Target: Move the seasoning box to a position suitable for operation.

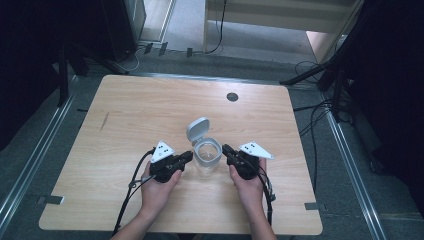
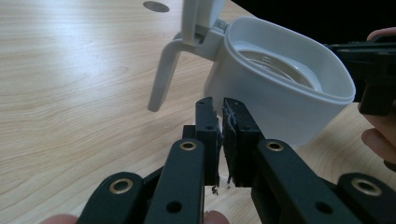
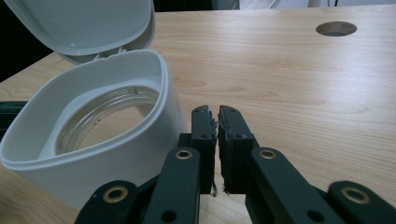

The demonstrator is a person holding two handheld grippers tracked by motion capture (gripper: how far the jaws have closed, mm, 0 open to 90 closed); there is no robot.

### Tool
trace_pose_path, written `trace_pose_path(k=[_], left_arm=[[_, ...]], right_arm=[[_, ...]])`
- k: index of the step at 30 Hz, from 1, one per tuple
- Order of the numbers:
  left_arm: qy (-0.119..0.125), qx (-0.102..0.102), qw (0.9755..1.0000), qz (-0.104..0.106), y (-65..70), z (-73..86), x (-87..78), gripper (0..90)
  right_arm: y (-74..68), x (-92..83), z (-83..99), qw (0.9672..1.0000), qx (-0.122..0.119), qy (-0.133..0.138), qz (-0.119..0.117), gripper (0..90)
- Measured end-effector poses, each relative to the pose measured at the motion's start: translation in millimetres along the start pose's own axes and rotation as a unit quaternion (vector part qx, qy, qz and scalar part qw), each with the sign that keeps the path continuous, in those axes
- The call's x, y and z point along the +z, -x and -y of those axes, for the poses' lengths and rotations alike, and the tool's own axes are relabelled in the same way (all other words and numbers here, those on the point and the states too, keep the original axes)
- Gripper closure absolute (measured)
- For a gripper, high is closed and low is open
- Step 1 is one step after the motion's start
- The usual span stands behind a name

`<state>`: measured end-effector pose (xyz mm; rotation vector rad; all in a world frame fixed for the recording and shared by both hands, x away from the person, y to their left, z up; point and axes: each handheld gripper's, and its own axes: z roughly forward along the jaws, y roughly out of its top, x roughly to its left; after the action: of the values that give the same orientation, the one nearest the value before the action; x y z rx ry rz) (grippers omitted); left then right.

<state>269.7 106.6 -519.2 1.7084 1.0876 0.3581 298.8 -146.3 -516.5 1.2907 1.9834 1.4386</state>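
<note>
Closed fingers [image 2: 236,135] flanking open-lidded container [image 1: 206,152]

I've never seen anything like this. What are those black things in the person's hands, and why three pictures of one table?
A person holds two hand tools, each ending in a two-jaw claw: the left claw and the right claw. One picture looks down from above the wooden table. The other two come from small cameras riding on each claw, looking along its black jaws. Between the claws stands a clear jar with a white collar and a flip lid standing open. Both claws are shut and hold nothing; each sits right beside the jar.
</note>
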Motion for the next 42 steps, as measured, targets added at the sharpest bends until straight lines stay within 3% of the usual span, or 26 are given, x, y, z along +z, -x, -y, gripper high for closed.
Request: trace_pose_path(k=[8,14,21,25,26,27,28,29,30,31,32,33,34,35,36,37,38,42], left_arm=[[0.000,-0.008,0.9999,-0.011,-2.0,-1.5,-1.7,86.0],[0.002,-0.012,0.9998,-0.018,-7.9,-3.2,-6.5,85.8],[0.005,-0.020,0.9996,-0.019,-16.1,-4.0,-11.3,85.9],[0.015,-0.024,0.9995,-0.015,-22.7,-1.6,-15.1,75.5],[0.022,-0.027,0.9993,-0.015,-26.4,0.3,-17.6,62.3],[0.030,-0.032,0.9990,-0.012,-31.6,2.6,-20.4,62.3],[0.034,-0.033,0.9988,-0.012,-38.1,5.2,-24.0,47.0],[0.044,-0.038,0.9977,-0.036,-52.0,12.3,-33.6,42.3],[0.044,-0.038,0.9977,-0.036,-52.0,12.3,-33.6,38.5],[0.047,-0.035,0.9970,-0.051,-58.9,16.1,-39.8,38.5],[0.049,-0.031,0.9953,-0.077,-73.9,24.1,-53.5,29.8],[0.048,-0.037,0.9947,-0.084,-82.0,28.1,-61.1,26.6],[0.048,-0.037,0.9947,-0.084,-82.0,28.1,-61.1,24.2],[0.049,-0.045,0.9929,-0.098,-97.8,36.7,-77.4,22.6],[0.049,-0.045,0.9929,-0.098,-97.8,36.7,-77.4,22.3],[0.046,-0.051,0.9909,-0.116,-112.8,44.2,-94.9,22.2],[0.046,-0.051,0.9909,-0.116,-112.8,44.2,-94.9,21.9],[0.042,-0.055,0.9862,-0.150,-137.5,55.8,-128.9,21.6]], right_arm=[[-6.6,-1.2,1.8,1.0000,-0.004,-0.005,-0.007,88.8],[-26.3,-3.1,9.5,0.9998,0.018,-0.012,-0.003,88.8],[-41.3,-4.9,13.4,0.9997,0.018,-0.014,0.000,88.9],[-37.6,-1.7,12.2,0.9997,0.012,-0.018,0.008,86.5],[-31.8,-0.5,8.7,0.9996,0.017,-0.019,0.015,86.7],[-31.8,-0.5,8.7,0.9996,0.017,-0.019,0.015,86.7],[-24.8,1.1,2.6,0.9995,0.016,-0.016,0.020,86.8],[-21.1,2.0,-1.2,0.9995,0.016,-0.017,0.022,86.8],[-17.3,3.0,-5.1,0.9994,0.016,-0.017,0.024,86.8],[-17.3,3.0,-5.1,0.9994,0.016,-0.017,0.024,86.8],[-11.2,5.4,-13.6,0.9994,0.016,-0.017,0.027,86.8],[-8.9,6.7,-18.0,0.9994,0.017,-0.015,0.026,86.8],[-8.9,6.7,-18.0,0.9994,0.017,-0.015,0.026,86.8],[-6.2,9.5,-26.5,0.9994,0.016,-0.013,0.029,86.6],[-5.4,10.8,-30.8,0.9994,0.015,-0.011,0.029,86.5],[-5.0,11.9,-35.0,0.9995,0.013,-0.009,0.029,86.4],[-5.0,11.9,-35.0,0.9995,0.013,-0.009,0.029,86.4],[-4.0,14.6,-50.4,0.9996,0.013,0.001,0.024,86.3]])
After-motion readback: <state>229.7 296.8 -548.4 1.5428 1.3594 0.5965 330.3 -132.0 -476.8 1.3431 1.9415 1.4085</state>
